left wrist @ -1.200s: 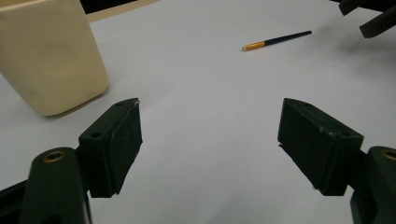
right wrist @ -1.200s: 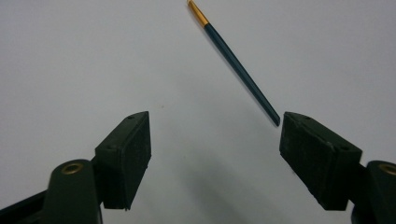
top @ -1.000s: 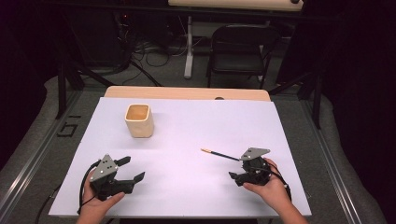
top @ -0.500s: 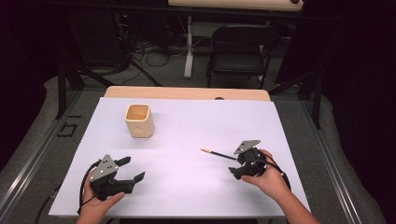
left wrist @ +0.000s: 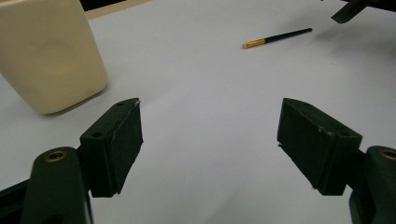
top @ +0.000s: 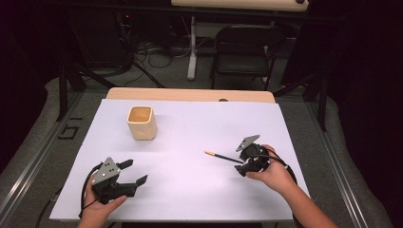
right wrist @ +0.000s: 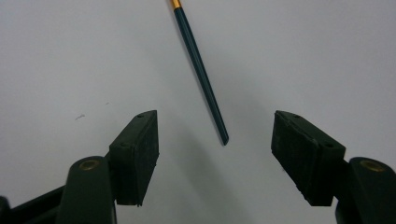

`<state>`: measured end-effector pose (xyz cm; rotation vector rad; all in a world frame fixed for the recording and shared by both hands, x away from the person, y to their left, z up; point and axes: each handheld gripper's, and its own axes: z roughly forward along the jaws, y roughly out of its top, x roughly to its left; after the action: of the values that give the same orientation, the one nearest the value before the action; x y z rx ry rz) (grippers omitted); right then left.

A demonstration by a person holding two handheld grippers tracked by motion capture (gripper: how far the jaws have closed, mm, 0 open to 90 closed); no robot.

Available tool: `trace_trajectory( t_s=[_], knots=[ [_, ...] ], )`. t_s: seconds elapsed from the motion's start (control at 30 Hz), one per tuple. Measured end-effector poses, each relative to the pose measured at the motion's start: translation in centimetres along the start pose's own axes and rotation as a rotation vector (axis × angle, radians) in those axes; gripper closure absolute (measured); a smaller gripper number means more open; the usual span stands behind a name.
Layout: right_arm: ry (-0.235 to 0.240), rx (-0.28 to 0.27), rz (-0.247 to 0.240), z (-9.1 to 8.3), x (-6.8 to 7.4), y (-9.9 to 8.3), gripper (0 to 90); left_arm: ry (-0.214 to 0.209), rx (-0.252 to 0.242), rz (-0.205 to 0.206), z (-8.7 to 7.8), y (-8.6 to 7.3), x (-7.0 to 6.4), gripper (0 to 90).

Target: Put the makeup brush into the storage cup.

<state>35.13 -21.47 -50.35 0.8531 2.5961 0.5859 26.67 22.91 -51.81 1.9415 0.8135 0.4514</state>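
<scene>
A: White table (top: 199, 133), dark room behind?

B: Yes. The pencil (top: 223, 156) lies flat at four o'clock from the cream cup (top: 141, 122). The right gripper (top: 243, 161), jaws wide and empty, straddles its dark end. The left gripper (top: 134, 172) gapes empty.

pencil (right wrist: 201, 70) is dark teal with an orange-gold end, cup (top: 141, 122) is a pale cream, table sheet (top: 199, 190) plain white, both grippers black with grey top plates
</scene>
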Motion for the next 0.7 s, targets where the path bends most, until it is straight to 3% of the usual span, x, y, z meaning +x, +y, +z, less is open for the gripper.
trace_trajectory(
  t_s=[0.23,0.33,0.7],
  knots=[
    [0.000,0.023,-0.036,0.2,-0.3,0.8,33.1,0.000,0.003,0.004,0.0,0.0,0.0,22.6],
    [0.002,0.060,-0.060,0.3,-0.4,1.4,34.0,0.000,0.002,0.004,0.0,0.0,0.0,22.6],
    [0.022,0.078,-0.089,1.3,-0.2,3.0,36.6,-0.001,0.002,0.002,0.0,0.0,0.1,22.7]
  ],
)
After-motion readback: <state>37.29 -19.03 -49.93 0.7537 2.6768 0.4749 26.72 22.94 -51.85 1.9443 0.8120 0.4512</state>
